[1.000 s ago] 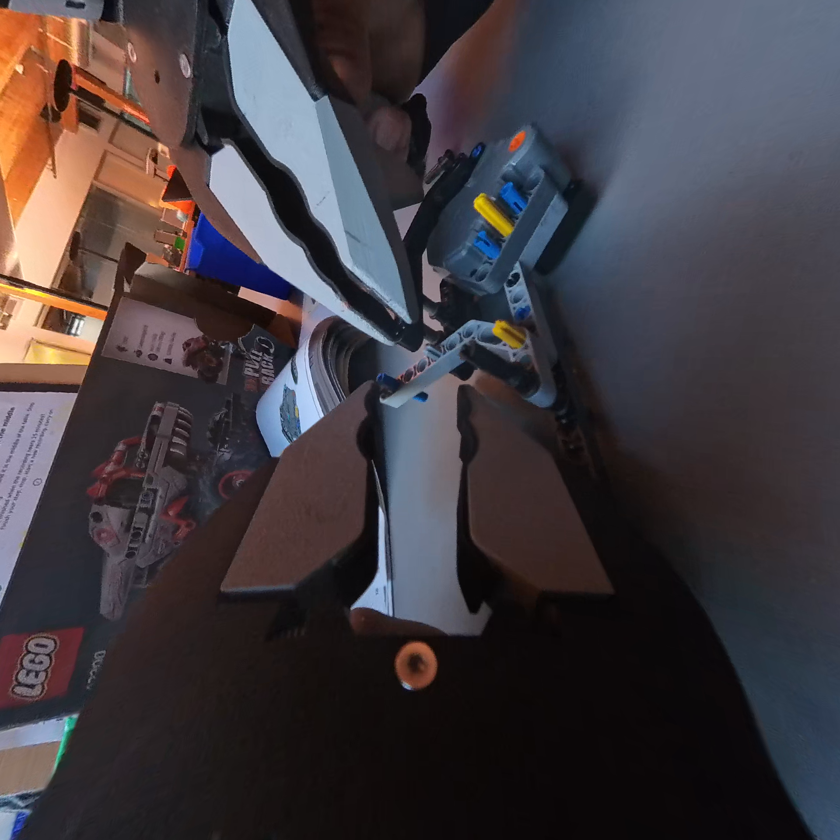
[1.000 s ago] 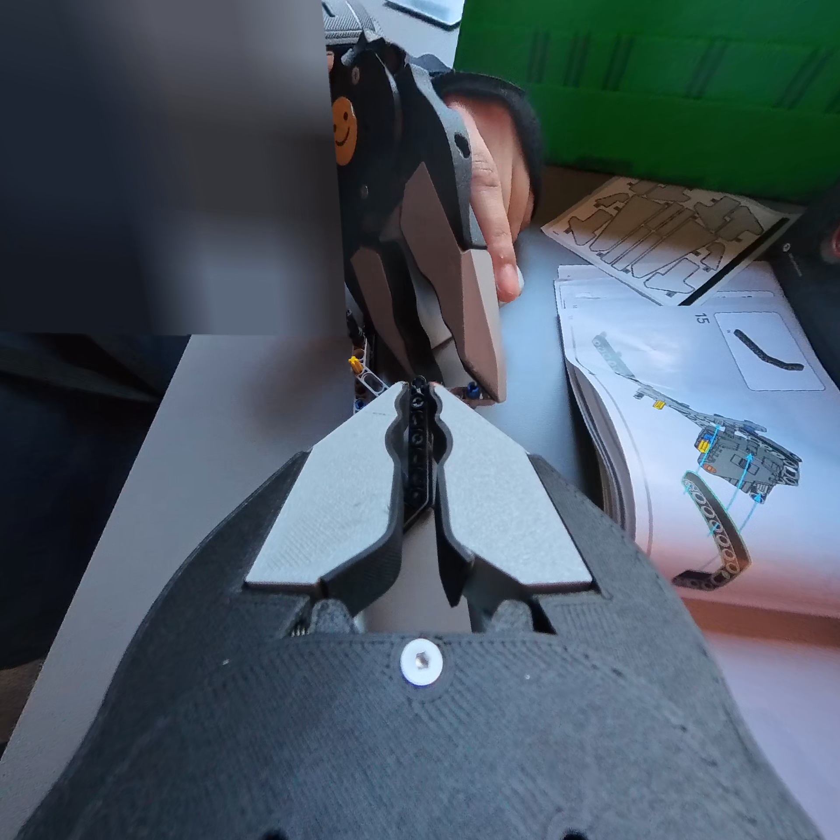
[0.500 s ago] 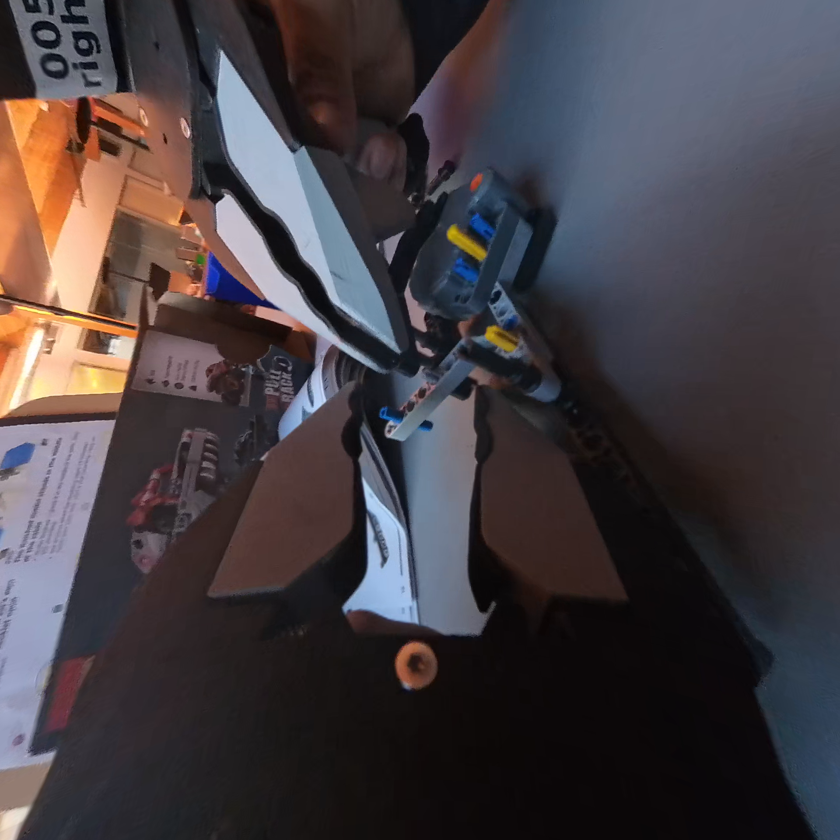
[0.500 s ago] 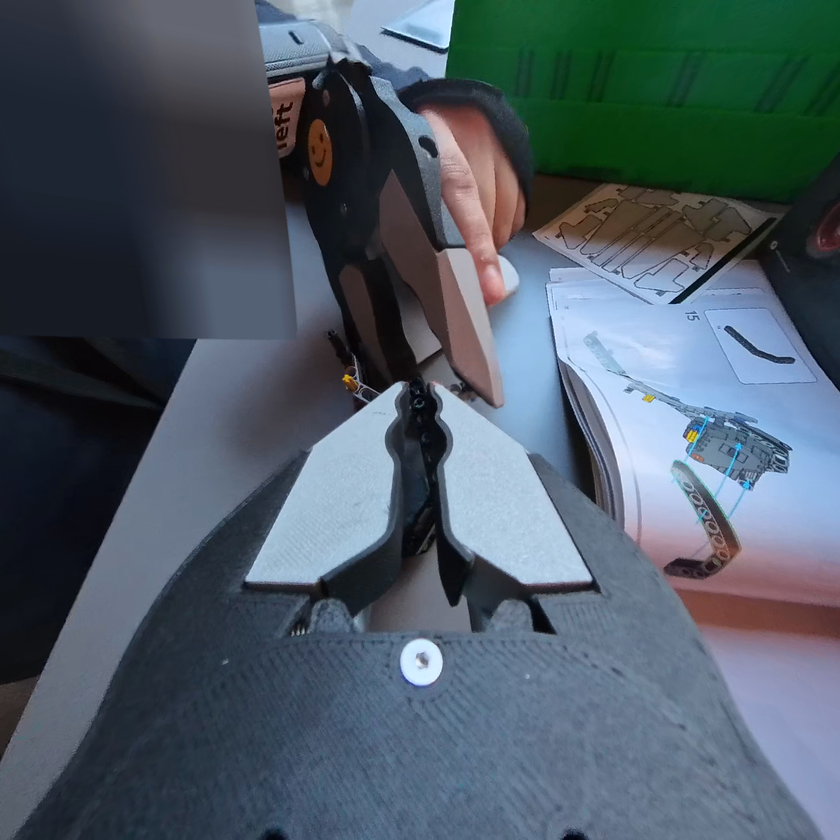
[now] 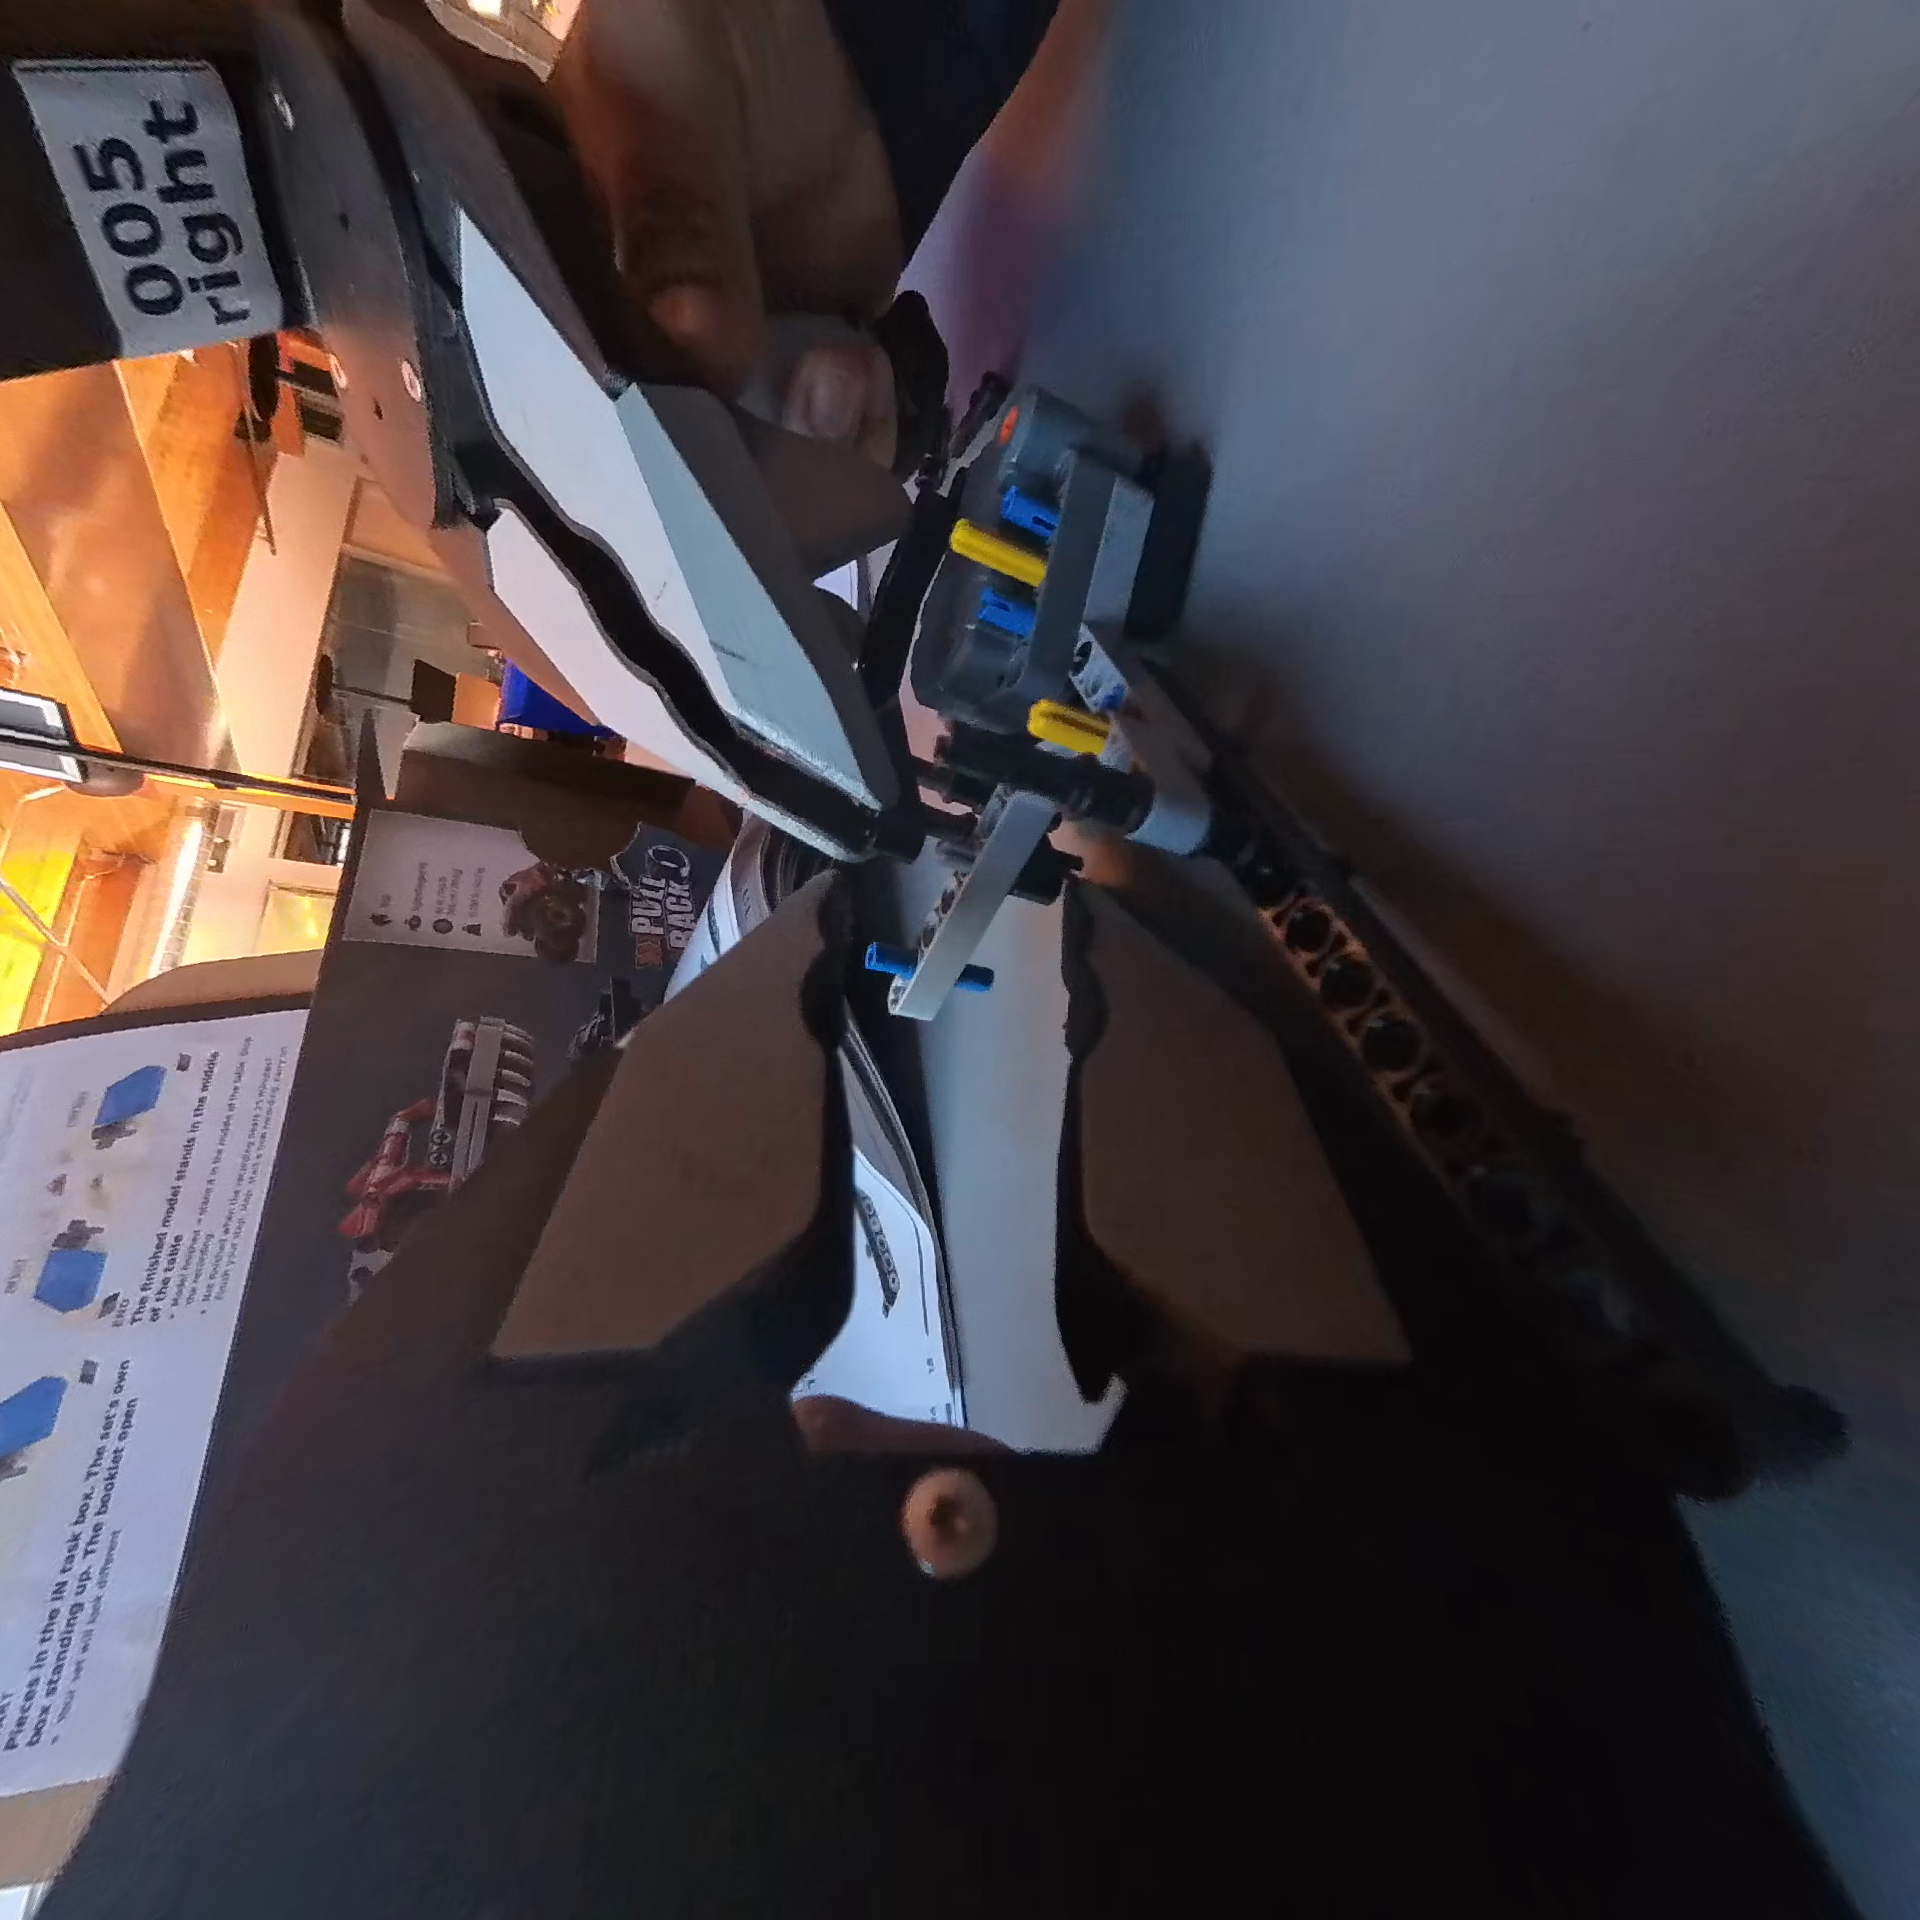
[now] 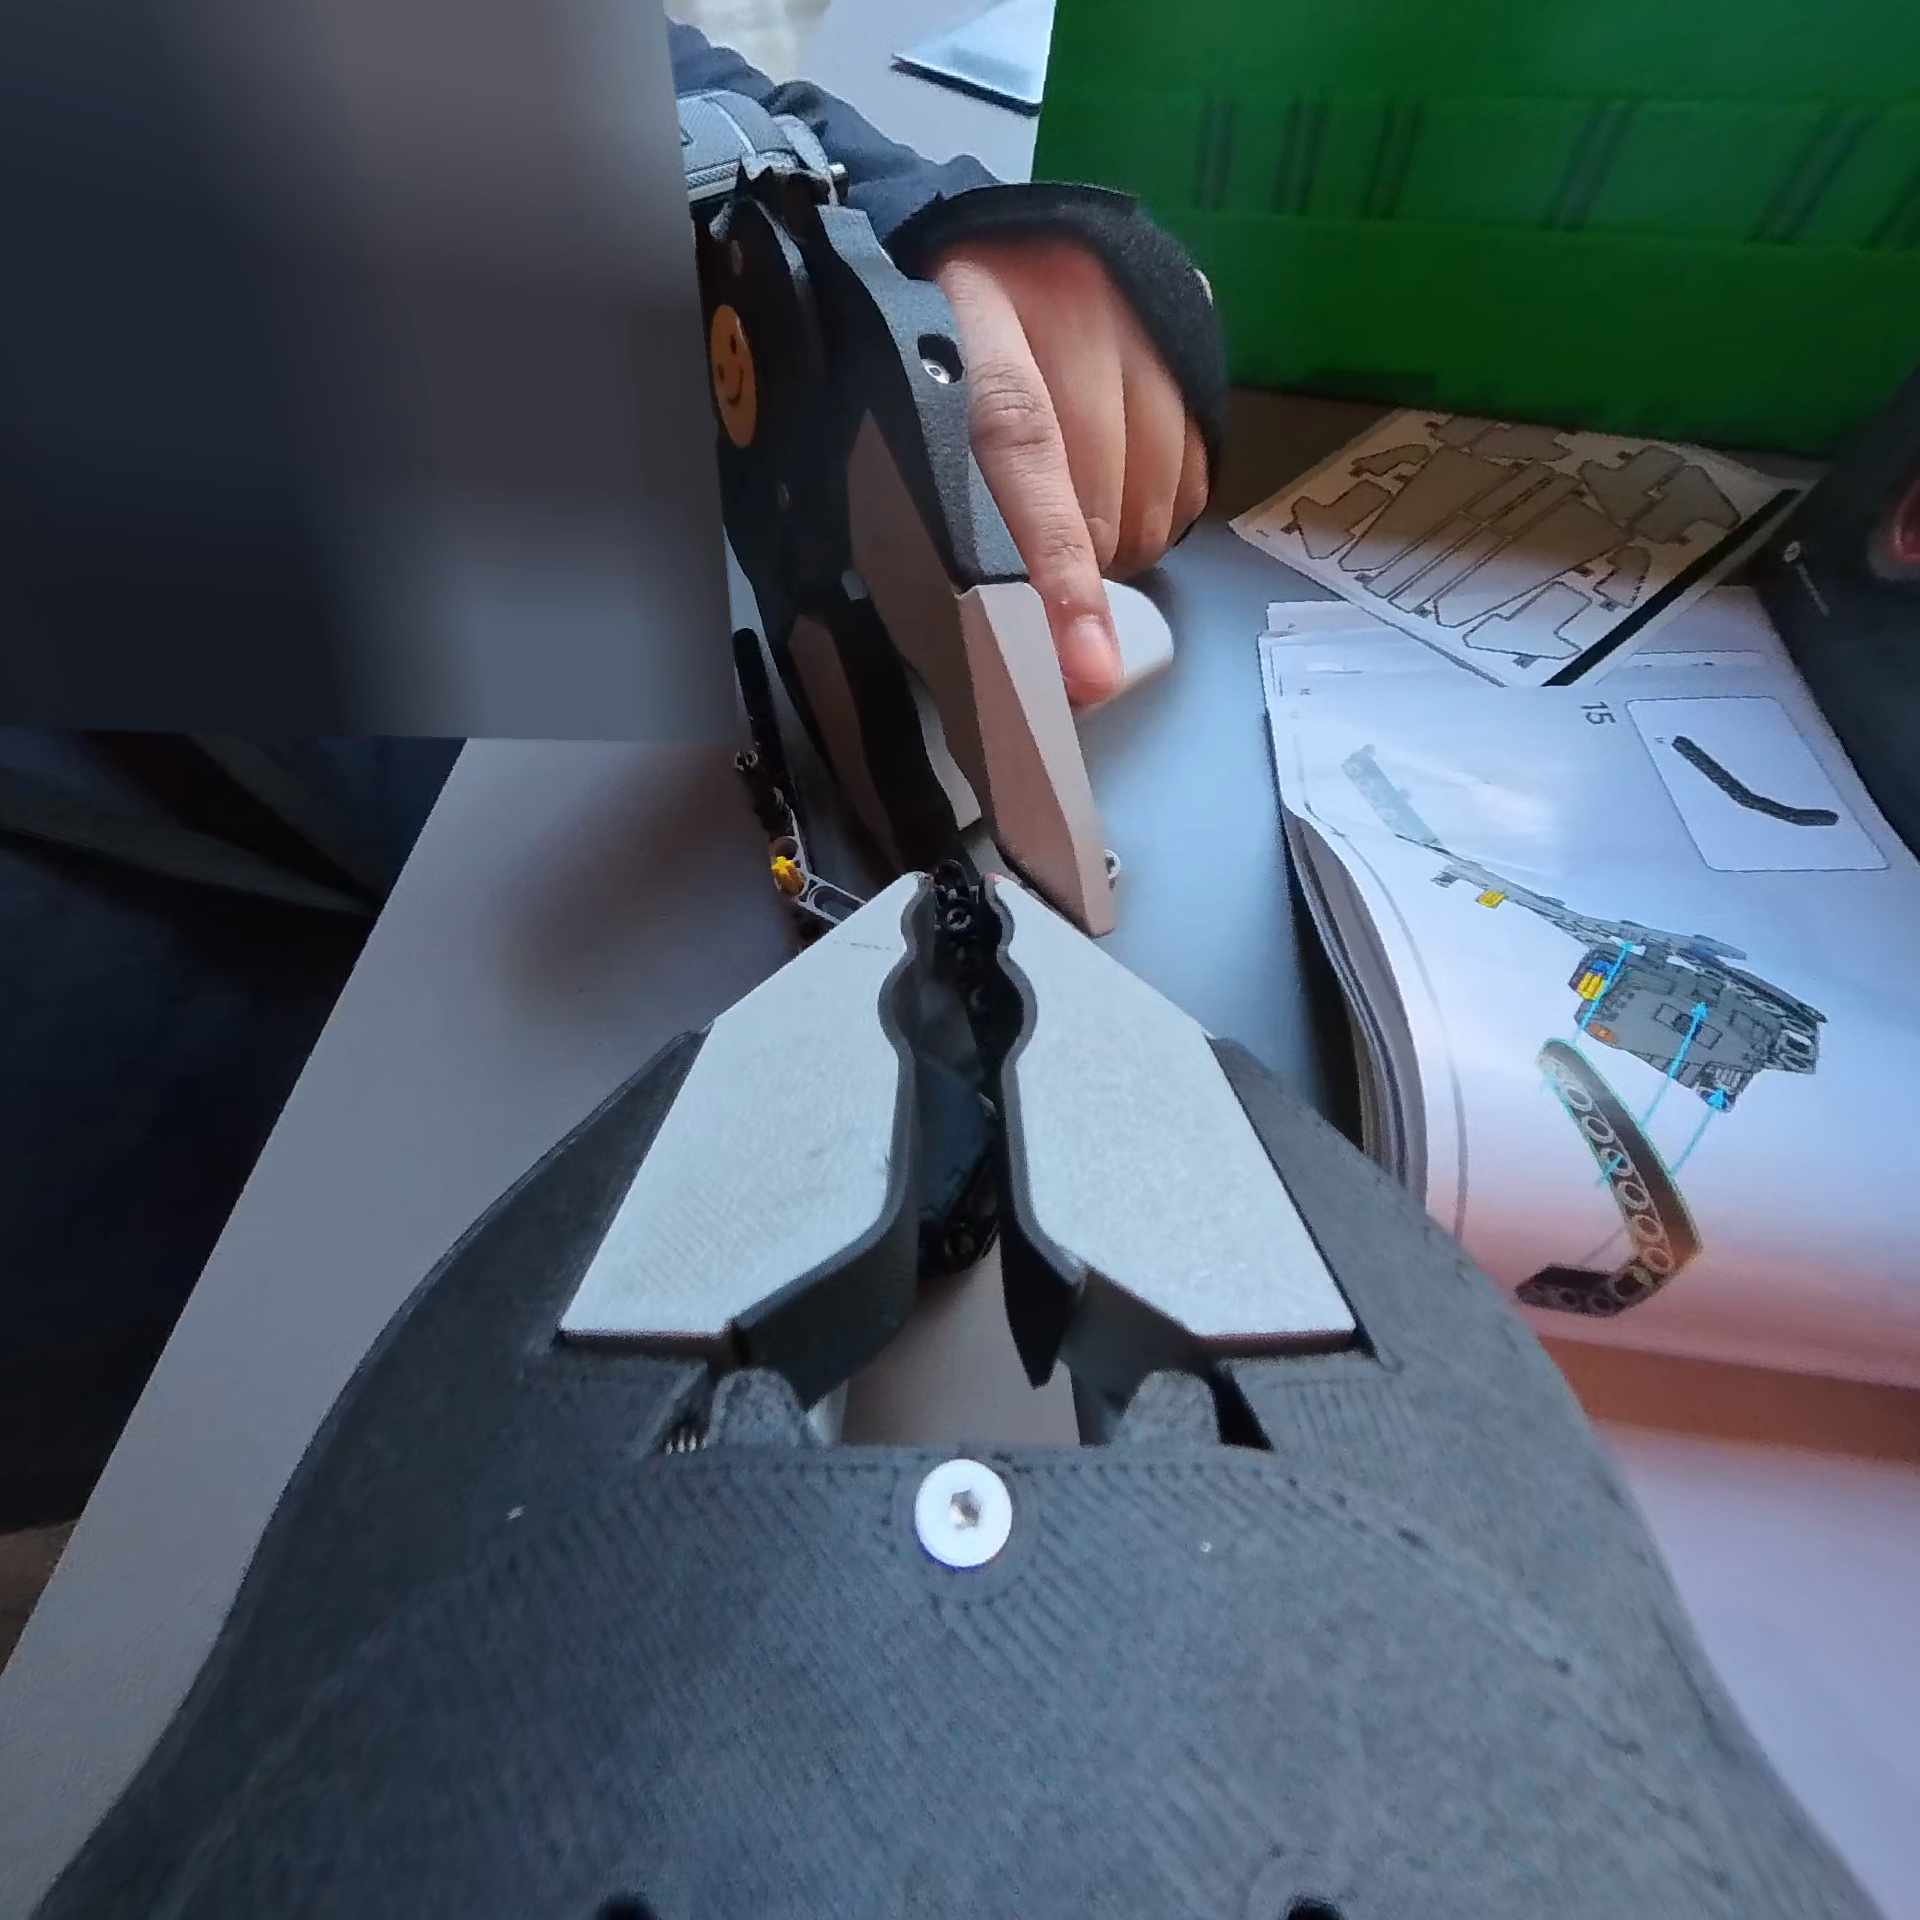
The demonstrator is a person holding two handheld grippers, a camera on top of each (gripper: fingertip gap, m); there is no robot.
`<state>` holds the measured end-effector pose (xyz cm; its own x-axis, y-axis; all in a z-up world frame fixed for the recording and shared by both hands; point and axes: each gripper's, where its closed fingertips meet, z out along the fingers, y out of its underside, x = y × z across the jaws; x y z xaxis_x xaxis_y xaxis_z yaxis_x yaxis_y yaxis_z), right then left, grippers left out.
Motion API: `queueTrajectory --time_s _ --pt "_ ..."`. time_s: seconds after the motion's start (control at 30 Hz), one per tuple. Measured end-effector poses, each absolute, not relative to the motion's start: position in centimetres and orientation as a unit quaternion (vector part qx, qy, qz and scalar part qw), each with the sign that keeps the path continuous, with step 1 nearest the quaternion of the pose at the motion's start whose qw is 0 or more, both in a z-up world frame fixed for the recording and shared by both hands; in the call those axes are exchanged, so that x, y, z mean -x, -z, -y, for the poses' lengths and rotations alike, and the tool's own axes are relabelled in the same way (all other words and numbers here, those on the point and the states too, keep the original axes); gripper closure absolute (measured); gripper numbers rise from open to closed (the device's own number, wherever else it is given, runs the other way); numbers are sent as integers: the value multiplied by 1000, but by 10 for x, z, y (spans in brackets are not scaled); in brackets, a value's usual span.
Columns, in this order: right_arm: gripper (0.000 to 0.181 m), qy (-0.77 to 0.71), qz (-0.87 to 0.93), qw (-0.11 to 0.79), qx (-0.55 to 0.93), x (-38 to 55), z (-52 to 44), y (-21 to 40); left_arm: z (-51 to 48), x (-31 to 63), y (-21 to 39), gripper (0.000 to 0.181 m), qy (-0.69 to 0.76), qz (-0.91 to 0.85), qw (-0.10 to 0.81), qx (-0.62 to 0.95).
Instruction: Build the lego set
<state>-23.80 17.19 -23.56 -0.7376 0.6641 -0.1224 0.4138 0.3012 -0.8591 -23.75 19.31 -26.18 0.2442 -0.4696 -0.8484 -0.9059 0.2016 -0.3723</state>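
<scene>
Right wrist view showed the right gripper (image 6: pixel 961 904) clamped on a curved black beam (image 6: pixel 966 997), its tip just beside the grey chassis (image 5: pixel 1039 582), likely to pin it on. The left gripper (image 5: pixel 951 935) stood apart around the chassis's grey liftarm (image 5: pixel 971 904), probably steadying it.

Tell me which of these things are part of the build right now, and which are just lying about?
In use:
- black curved beam, clamped in the right gripper
- grey partial model
- open left gripper
- instruction booklet

Lying about:
- set's box
- sticker sheet
- green crate
</scene>
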Motion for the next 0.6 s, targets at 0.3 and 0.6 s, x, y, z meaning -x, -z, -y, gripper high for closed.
queueTrajectory --time_s 0.3,0.6 --pt "171 -481 795 116 351 237 -175 233 -193 238 267 157 -191 -574 517 606" --pt "168 -451 801 107 379 205 -212 224 -193 238 266 157 -197 -569 518 607"
